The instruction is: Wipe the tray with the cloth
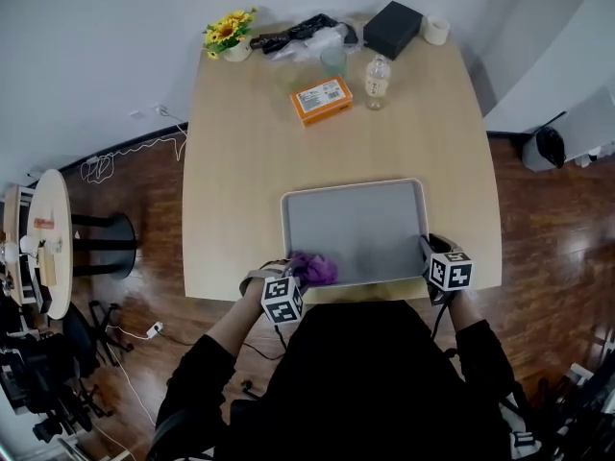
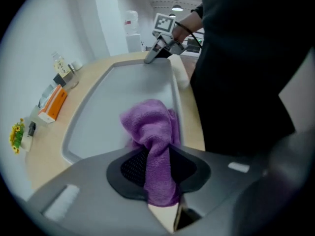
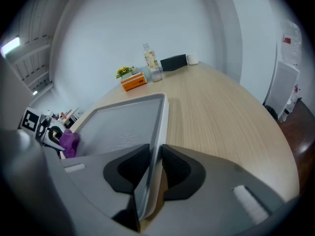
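A grey rectangular tray (image 1: pixel 356 224) lies on the wooden table near its front edge. My left gripper (image 1: pixel 293 279) is shut on a purple cloth (image 1: pixel 314 268), which rests on the tray's near left corner. In the left gripper view the cloth (image 2: pixel 152 141) bunches up between the pads above the tray (image 2: pixel 123 102). My right gripper (image 1: pixel 430 255) is shut on the tray's near right rim. The right gripper view shows the rim (image 3: pixel 156 146) pinched between both pads, with the cloth (image 3: pixel 70 142) far left.
At the table's far end stand an orange box (image 1: pixel 322 100), a plastic bottle (image 1: pixel 377 81), a glass (image 1: pixel 332 61), a black box (image 1: pixel 392 29), a tape roll (image 1: pixel 435 30) and yellow flowers (image 1: pixel 228 34). A side stand (image 1: pixel 48 243) is on the floor at left.
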Tool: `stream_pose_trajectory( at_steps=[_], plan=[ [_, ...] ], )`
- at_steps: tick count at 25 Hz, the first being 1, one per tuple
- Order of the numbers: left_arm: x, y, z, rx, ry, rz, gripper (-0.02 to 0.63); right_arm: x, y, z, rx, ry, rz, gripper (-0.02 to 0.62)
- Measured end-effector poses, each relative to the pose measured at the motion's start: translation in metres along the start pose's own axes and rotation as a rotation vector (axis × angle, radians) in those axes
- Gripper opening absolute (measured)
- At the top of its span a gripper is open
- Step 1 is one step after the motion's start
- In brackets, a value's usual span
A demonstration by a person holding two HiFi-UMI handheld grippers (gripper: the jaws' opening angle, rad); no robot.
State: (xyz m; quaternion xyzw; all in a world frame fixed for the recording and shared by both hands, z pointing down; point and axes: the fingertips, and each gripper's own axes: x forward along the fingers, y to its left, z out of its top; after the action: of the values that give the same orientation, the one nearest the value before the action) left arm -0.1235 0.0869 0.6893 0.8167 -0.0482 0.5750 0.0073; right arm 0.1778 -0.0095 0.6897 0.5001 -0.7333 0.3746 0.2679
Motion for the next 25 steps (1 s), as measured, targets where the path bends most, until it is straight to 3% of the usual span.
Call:
stream_pose_trajectory(
  at_steps=[3,6,12,16,21,23,25],
  plan=[
    [0.005,-0.007,0.011,-0.008,0.004,0.012,0.071,0.0,0.0,0.002,0.0,-0.002,0.003,0.084],
    [0.016,-0.008,0.046,-0.022,-0.05,-0.039,0.075,0.0,0.001,0.002,0.002,-0.011,0.003,0.084],
    [0.058,-0.016,0.175,0.247,-0.104,-0.108,0.077,0.0,0.005,0.001,0.006,-0.024,0.026,0.084],
    [0.083,-0.016,0.241,0.276,-0.105,-0.149,0.08,0.001,0.005,0.0,0.003,-0.029,0.047,0.084],
    [0.089,0.0,0.255,0.305,-0.079,-0.223,0.081,-0.001,0.004,-0.001,0.002,-0.026,0.081,0.084],
    [0.09,0.028,0.253,0.301,-0.058,-0.204,0.083,-0.001,0.003,0.0,0.0,-0.021,0.092,0.084],
    [0.092,0.065,0.254,0.298,-0.04,-0.13,0.084,0.0,0.003,-0.001,-0.005,-0.017,0.098,0.086]
  ],
)
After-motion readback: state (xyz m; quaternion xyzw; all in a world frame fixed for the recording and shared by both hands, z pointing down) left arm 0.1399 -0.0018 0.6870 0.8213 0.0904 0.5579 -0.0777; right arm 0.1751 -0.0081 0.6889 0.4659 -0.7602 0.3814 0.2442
